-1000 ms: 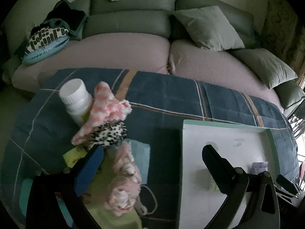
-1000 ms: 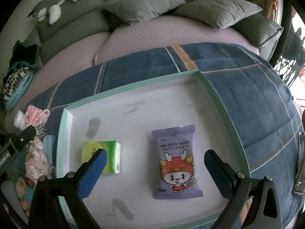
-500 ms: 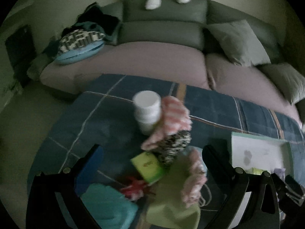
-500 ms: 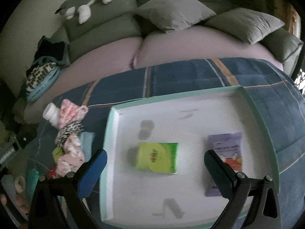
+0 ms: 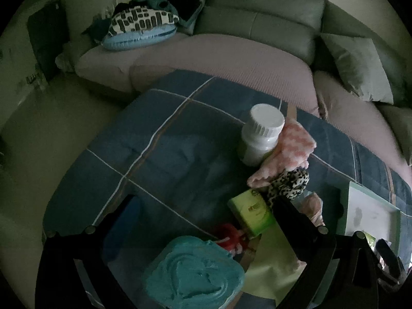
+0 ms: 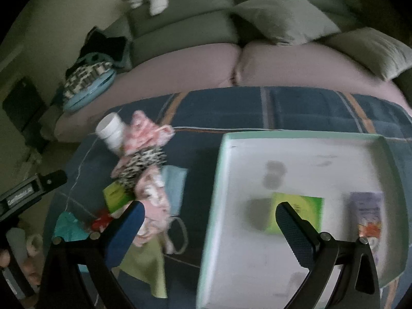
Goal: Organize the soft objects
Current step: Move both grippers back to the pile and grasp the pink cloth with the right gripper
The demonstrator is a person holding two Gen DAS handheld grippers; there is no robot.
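Both tongs have swung left since the earlier frames, so the soft pile now fills more of each view. The left tongs [image 5: 206,221] hang spread wide and empty above a teal cloth [image 5: 193,273], with a green tissue pack [image 5: 251,211], leopard scrunchie [image 5: 289,182], pink checked cloth [image 5: 288,152] and white bottle [image 5: 261,134] just beyond on the counter. The right tongs [image 6: 208,219] also gape wide, holding nothing, over the near-left edge of the white tray [image 6: 219,180], which holds a second green pack [image 6: 298,215] and a purple wipes packet [image 6: 367,213].
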